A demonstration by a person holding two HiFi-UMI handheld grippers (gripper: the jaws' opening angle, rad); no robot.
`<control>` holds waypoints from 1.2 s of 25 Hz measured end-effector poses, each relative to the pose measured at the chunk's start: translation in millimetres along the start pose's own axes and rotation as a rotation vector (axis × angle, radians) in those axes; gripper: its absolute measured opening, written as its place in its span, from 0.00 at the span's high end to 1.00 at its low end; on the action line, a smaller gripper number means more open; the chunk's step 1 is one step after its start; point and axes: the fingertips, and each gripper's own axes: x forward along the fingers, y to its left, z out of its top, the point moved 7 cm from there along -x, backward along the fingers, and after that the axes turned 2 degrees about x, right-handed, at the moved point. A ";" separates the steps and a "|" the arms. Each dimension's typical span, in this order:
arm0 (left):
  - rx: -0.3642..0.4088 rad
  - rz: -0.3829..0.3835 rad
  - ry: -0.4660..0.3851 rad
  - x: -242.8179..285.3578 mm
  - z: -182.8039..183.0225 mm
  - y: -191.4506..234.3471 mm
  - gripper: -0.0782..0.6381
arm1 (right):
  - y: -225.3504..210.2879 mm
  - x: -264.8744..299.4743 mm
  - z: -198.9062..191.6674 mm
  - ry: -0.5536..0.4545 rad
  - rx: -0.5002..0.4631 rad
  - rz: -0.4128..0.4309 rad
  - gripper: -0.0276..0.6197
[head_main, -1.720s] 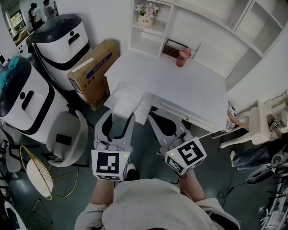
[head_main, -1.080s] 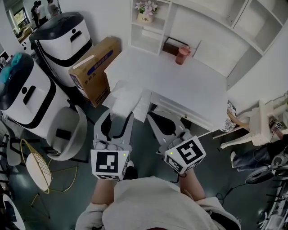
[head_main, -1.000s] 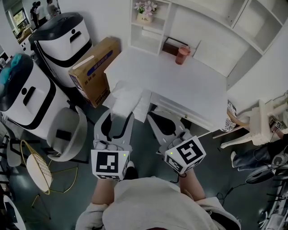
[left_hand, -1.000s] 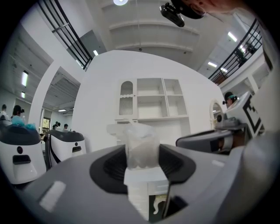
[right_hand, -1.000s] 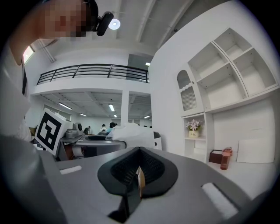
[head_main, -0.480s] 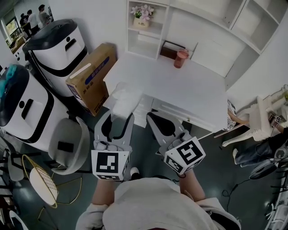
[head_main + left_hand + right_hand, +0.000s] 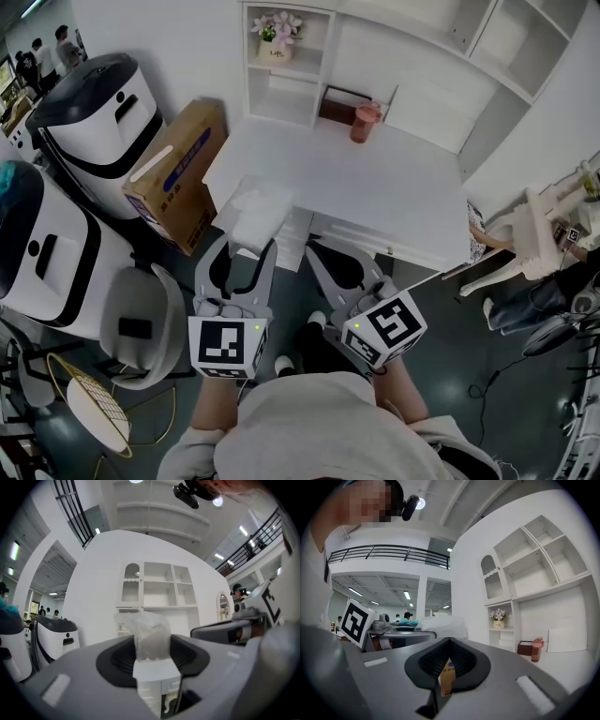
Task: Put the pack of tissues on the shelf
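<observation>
The pack of tissues is a white, crinkly plastic-wrapped bundle. My left gripper is shut on its near end and holds it level over the near left corner of the white desk. In the left gripper view the pack sits squeezed between the dark pads, with the white shelf unit straight beyond it. That shelf stands at the desk's far left. My right gripper hovers beside the left one, shut and empty. From the right gripper view the pack shows off to the left.
A flower pot fills the shelf's upper cell. A pink cup and a brown box stand at the desk's back. A cardboard carton, two white machines and a chair crowd the left.
Both grippers have moved forward toward the desk with the pack still held by the left one. The desk and shelf have slid left and closer in the head view.
</observation>
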 end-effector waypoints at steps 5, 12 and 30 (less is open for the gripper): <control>-0.002 0.008 0.012 25.7 -4.3 11.4 0.61 | -21.1 23.3 -1.1 0.002 0.010 0.009 0.95; 0.001 0.035 0.005 72.3 -2.1 33.6 0.61 | -59.6 64.4 4.1 0.001 0.012 0.036 0.95; 0.011 0.071 0.027 185.9 4.9 30.8 0.61 | -172.6 115.6 19.7 -0.023 0.036 0.077 0.95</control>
